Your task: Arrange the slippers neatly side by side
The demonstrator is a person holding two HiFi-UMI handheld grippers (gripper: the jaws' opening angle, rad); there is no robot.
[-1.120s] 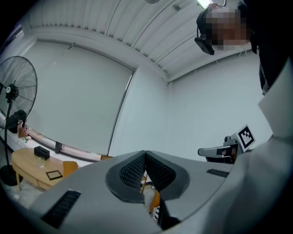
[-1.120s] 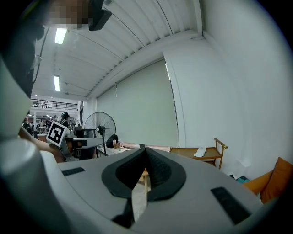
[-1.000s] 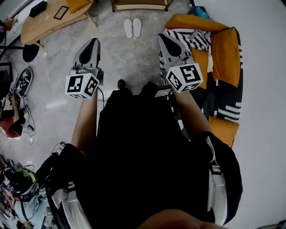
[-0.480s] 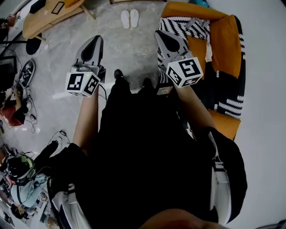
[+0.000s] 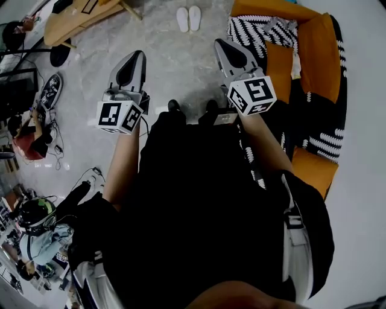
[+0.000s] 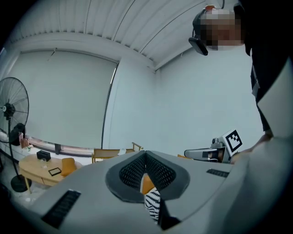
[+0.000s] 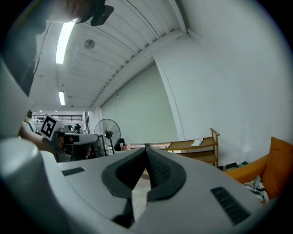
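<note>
Head view only: slippers point(image 5: 188, 19) paired on floor point(image 5: 172, 57). Gripper views: left tongs point(image 6: 145, 152), right tongs point(image 7: 146, 149) closed, empty.

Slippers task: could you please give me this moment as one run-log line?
slippers: side by side, untouched | left gripper: shut, empty | right gripper: shut, empty

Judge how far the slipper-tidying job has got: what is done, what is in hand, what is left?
Done, it seems: the two white slippers lie parallel and close together on the floor, some way ahead of the person. In hand: nothing. The left gripper and right gripper are both shut and empty, held well short of the pair. Left: probably nothing, beyond perhaps a small nudge if closer inspection shows unevenness.
</note>
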